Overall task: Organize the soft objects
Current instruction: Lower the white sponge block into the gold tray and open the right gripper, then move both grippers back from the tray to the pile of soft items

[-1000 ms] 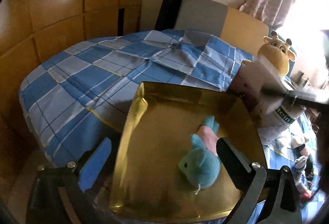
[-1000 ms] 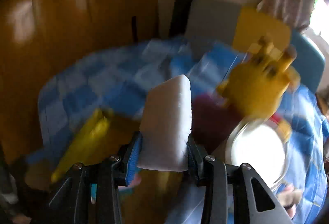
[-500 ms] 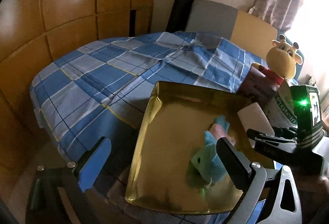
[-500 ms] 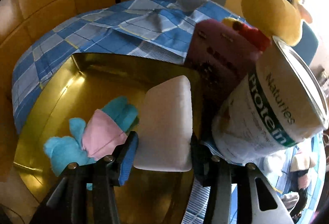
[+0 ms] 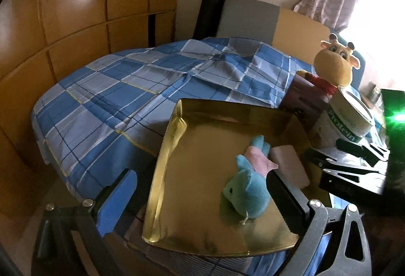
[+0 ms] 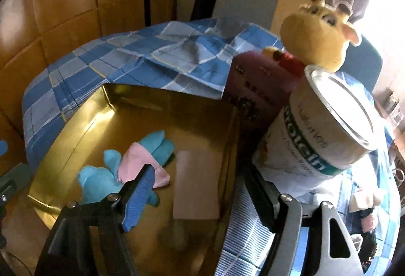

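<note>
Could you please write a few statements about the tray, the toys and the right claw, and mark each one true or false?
1. The white sponge block lies flat in the gold tray. True.
2. The right claw is clamped on the sponge block. False: its jaws are opening and the pads stand clear of the block.
3. The blue and pink plush toy lies in the tray beside the sponge block. True.
4. The yellow giraffe plush is inside the tray. False: it sits outside, behind the protein tin.
5. The protein tin lies on its side in the tray. False: it stands on the checked bedcover, outside the tray.
</note>
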Demonstrator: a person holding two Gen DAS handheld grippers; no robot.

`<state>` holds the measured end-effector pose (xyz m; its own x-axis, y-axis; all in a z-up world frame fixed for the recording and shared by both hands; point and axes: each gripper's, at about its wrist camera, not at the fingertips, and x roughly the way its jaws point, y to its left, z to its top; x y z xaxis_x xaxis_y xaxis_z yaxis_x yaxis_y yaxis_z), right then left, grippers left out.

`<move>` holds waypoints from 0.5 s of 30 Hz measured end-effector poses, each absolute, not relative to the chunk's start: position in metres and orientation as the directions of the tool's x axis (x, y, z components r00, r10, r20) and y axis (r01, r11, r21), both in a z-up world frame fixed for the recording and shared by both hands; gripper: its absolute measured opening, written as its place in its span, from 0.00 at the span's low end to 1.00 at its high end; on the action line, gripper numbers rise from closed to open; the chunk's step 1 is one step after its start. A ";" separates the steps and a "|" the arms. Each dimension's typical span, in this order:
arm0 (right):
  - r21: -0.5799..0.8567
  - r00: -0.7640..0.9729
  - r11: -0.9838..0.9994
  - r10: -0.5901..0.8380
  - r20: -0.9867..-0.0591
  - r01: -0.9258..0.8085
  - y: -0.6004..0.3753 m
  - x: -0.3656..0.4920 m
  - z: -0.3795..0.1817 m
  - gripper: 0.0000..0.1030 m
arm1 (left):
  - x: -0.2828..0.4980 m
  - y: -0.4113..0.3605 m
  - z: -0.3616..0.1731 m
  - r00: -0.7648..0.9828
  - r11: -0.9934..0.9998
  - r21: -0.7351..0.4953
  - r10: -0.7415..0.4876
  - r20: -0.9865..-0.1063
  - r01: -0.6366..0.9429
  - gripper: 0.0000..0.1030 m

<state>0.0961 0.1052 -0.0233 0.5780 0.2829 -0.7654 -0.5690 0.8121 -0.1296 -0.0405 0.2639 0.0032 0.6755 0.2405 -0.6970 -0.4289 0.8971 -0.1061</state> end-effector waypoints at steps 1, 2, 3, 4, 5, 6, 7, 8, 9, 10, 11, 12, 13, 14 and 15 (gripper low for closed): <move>-0.132 0.586 0.812 0.287 -0.758 -0.568 0.102 0.093 -0.021 0.72 | -0.040 0.262 0.003 0.676 0.899 -0.105 0.237 -0.698 -0.424 1.00; -0.135 0.594 0.814 0.289 -0.751 -0.566 0.099 0.090 -0.018 0.72 | -0.040 0.260 0.003 0.676 0.902 -0.105 0.233 -0.700 -0.419 1.00; -0.139 0.604 0.815 0.289 -0.743 -0.562 0.094 0.087 -0.016 0.72 | -0.039 0.258 0.003 0.675 0.905 -0.104 0.228 -0.702 -0.413 1.00; -0.143 0.611 0.818 0.287 -0.738 -0.558 0.090 0.085 -0.015 0.72 | -0.039 0.255 0.003 0.675 0.908 -0.101 0.223 -0.703 -0.406 1.00; -0.146 0.619 0.821 0.286 -0.731 -0.552 0.084 0.083 -0.013 0.72 | -0.038 0.253 0.003 0.675 0.911 -0.098 0.222 -0.703 -0.401 1.00; -0.145 0.625 0.825 0.286 -0.726 -0.547 0.079 0.081 -0.011 0.72 | -0.038 0.251 0.003 0.676 0.913 -0.096 0.220 -0.704 -0.396 1.00; -0.145 0.630 0.829 0.285 -0.722 -0.540 0.074 0.080 -0.010 0.72 | -0.037 0.247 0.004 0.677 0.917 -0.093 0.215 -0.704 -0.388 1.00; -0.145 0.637 0.834 0.281 -0.718 -0.532 0.068 0.079 -0.008 0.72 | -0.037 0.244 0.004 0.679 0.920 -0.091 0.211 -0.704 -0.380 1.00; -0.145 0.644 0.840 0.277 -0.713 -0.523 0.061 0.078 -0.006 0.72 | -0.036 0.242 0.004 0.679 0.923 -0.088 0.208 -0.704 -0.374 1.00; -0.142 0.650 0.846 0.275 -0.708 -0.513 0.054 0.078 -0.005 0.72 | -0.034 0.239 0.004 0.679 0.927 -0.084 0.203 -0.705 -0.364 1.00; -0.140 0.657 0.853 0.272 -0.703 -0.503 0.046 0.078 -0.003 0.72 | -0.034 0.236 0.005 0.680 0.931 -0.082 0.197 -0.707 -0.355 1.00; -0.136 0.664 0.860 0.269 -0.698 -0.492 0.038 0.078 -0.001 0.72 | -0.032 0.232 0.005 0.681 0.936 -0.080 0.189 -0.708 -0.343 1.00; -0.131 0.670 0.869 0.264 -0.694 -0.478 0.028 0.079 0.002 0.72 | -0.031 0.228 0.005 0.682 0.940 -0.076 0.184 -0.708 -0.332 1.00; -0.127 0.676 0.876 0.260 -0.690 -0.466 0.021 0.080 0.003 0.72 | -0.030 0.222 0.006 0.685 0.945 -0.068 0.181 -0.706 -0.320 1.00; -0.121 0.682 0.884 0.254 -0.686 -0.452 0.011 0.082 0.004 0.72 | -0.029 0.218 0.007 0.686 0.949 -0.064 0.176 -0.706 -0.310 1.00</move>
